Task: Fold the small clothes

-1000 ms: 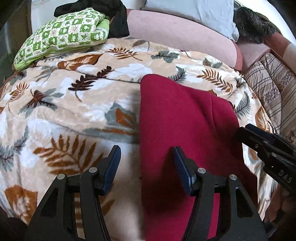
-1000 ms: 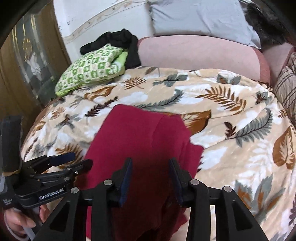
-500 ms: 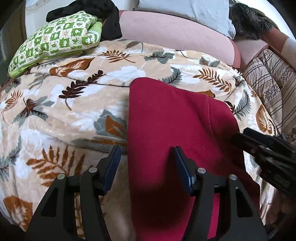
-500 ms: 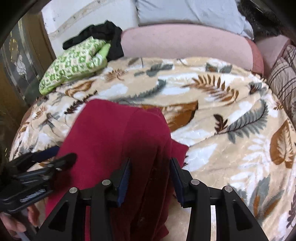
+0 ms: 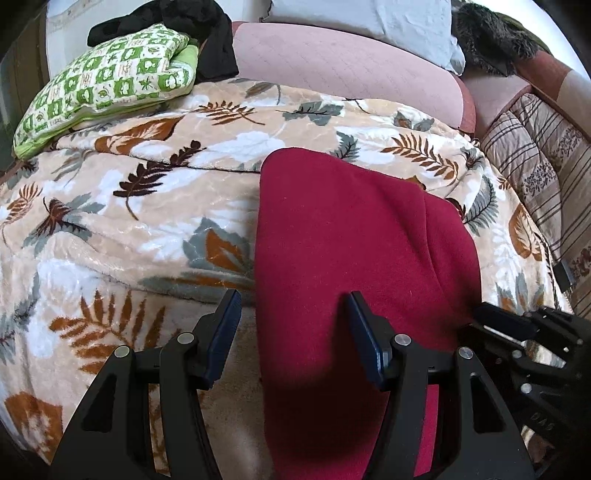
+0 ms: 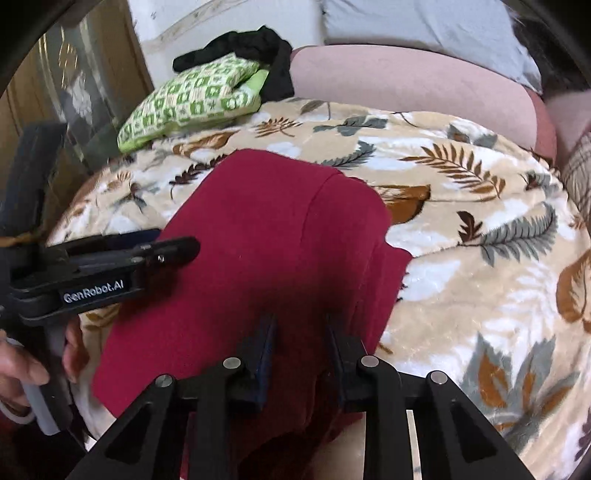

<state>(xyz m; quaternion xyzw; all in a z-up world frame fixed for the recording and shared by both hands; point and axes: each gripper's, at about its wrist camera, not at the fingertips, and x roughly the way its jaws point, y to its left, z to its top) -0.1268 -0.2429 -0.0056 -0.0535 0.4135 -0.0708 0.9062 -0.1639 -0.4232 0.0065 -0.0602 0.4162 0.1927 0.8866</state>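
A dark red garment (image 5: 351, 258) lies folded lengthwise on the leaf-print blanket (image 5: 147, 206); it also shows in the right wrist view (image 6: 258, 251). My left gripper (image 5: 291, 314) is open, straddling the garment's left edge near its near end. My right gripper (image 6: 299, 332) is open over the garment's right side near its near end, with cloth between the fingers. The left gripper shows from the side in the right wrist view (image 6: 177, 247), over the garment's left edge. The right gripper shows at the lower right in the left wrist view (image 5: 498, 325).
A green-and-white patterned cushion (image 5: 107, 85) with black clothing (image 5: 207, 33) on it lies at the far left. A pink bolster (image 5: 343, 66) and a pale blue pillow (image 5: 369, 18) run along the back. A striped quilt (image 5: 535, 162) lies at the right.
Both grippers moved in over the garment's near end. The right gripper shifted rightward onto the garment's right side; the left stayed open at the left edge.
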